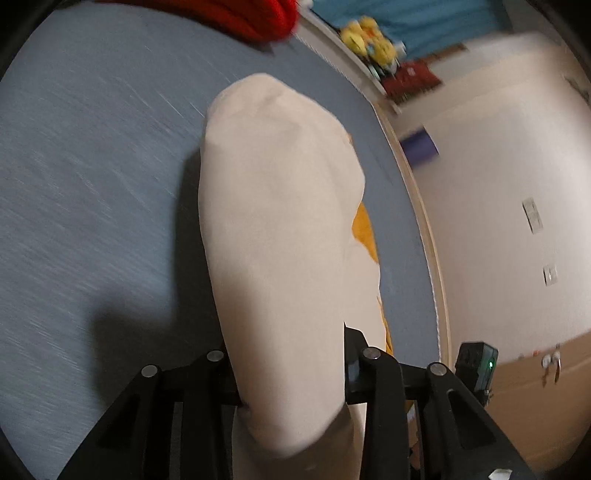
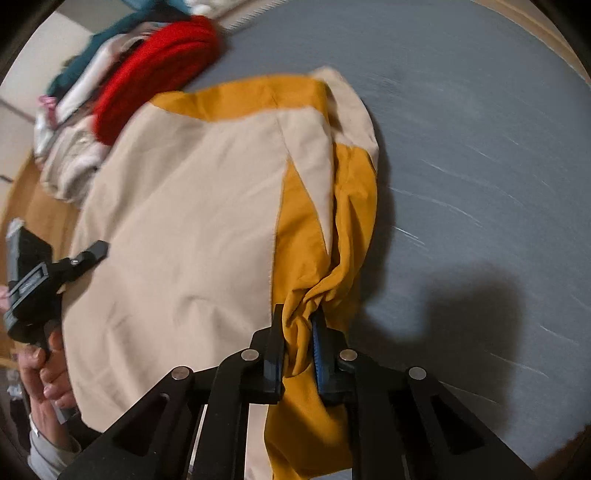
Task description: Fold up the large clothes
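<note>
A large cream and mustard-yellow garment (image 2: 184,206) lies spread over the blue-grey table (image 2: 480,147). My right gripper (image 2: 299,332) is shut on a bunched mustard fold at the garment's near right edge. In the left wrist view a cream bulge of the same garment (image 1: 273,206) rises from the table and fills the gap of my left gripper (image 1: 288,350), whose jaws are closed on it; cloth hides most of the fingers. The right wrist view shows the left gripper (image 2: 92,251) at the garment's left edge, held by a hand (image 2: 48,376).
A pile of clothes topped by a red knit (image 2: 155,66) sits at the table's far corner, also red in the left wrist view (image 1: 266,18). The table's pale wooden rim (image 1: 424,229) runs close beside the garment. Yellow toys (image 1: 369,37) stand on a shelf beyond.
</note>
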Available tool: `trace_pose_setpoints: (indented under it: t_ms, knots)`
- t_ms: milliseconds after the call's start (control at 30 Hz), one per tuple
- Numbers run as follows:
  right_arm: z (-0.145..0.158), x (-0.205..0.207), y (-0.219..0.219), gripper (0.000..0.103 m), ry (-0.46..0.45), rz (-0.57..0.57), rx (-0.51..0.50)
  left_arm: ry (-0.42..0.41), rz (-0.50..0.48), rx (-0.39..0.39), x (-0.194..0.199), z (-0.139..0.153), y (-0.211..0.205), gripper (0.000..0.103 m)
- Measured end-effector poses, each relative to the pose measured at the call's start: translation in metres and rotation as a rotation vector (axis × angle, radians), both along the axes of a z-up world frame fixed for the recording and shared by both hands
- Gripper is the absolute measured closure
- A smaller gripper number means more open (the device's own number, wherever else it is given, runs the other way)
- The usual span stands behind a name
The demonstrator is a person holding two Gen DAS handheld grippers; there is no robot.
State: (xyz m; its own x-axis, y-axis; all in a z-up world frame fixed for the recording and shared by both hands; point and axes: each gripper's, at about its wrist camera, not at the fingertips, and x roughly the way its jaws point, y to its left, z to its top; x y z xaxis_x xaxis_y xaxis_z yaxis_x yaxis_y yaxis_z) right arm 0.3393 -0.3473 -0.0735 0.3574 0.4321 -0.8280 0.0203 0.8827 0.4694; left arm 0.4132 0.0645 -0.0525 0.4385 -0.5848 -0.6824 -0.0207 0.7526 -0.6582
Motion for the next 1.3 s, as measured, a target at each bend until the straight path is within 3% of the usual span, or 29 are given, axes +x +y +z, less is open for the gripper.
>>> trace_pose_setpoints:
  t_ms: [167, 333, 567, 667, 833, 933, 1000, 1067, 1167, 1300]
  knots:
    - [0.011, 0.026, 0.075, 0.091, -0.068, 0.072, 0.065, 0.045, 0.098, 0.043, 0.000, -0.009, 0.076, 0.067]
    - [0.000, 0.039, 0.145, 0.092, -0.099, 0.226, -0.022, 0.190, 0.131, 0.062, -0.005, -0.049, 0.106, 0.050]
    - [-0.009, 0.036, 0.164, 0.092, -0.068, 0.266, -0.097, 0.198, 0.078, 0.170, -0.053, -0.032, 0.121, 0.048]
    - [-0.015, 0.033, 0.147, 0.088, -0.051, 0.251, -0.104, 0.214, 0.028, 0.138, -0.081, -0.032, 0.118, 0.047]
    - [-0.021, 0.028, 0.139, 0.060, -0.013, 0.197, -0.105, 0.292, 0.012, 0.072, -0.106, -0.065, 0.110, 0.044]
    - [-0.026, 0.016, 0.143, 0.060, 0.020, 0.246, -0.121, 0.293, 0.020, 0.036, -0.114, -0.068, 0.111, 0.045]
    - [-0.031, 0.010, 0.147, 0.063, 0.044, 0.266, -0.143, 0.266, 0.001, 0.093, -0.112, -0.060, 0.105, 0.045]
    - [-0.033, 0.005, 0.147, 0.066, 0.049, 0.268, -0.139, 0.223, -0.041, 0.207, -0.112, -0.056, 0.091, 0.044]
    - [-0.038, 0.002, 0.150, 0.066, 0.047, 0.282, -0.192, 0.194, -0.031, 0.300, -0.103, -0.041, 0.069, 0.044]
    - [-0.021, -0.011, 0.151, 0.065, -0.024, 0.238, -0.338, 0.117, -0.018, 0.566, -0.112, -0.002, 0.039, 0.040]
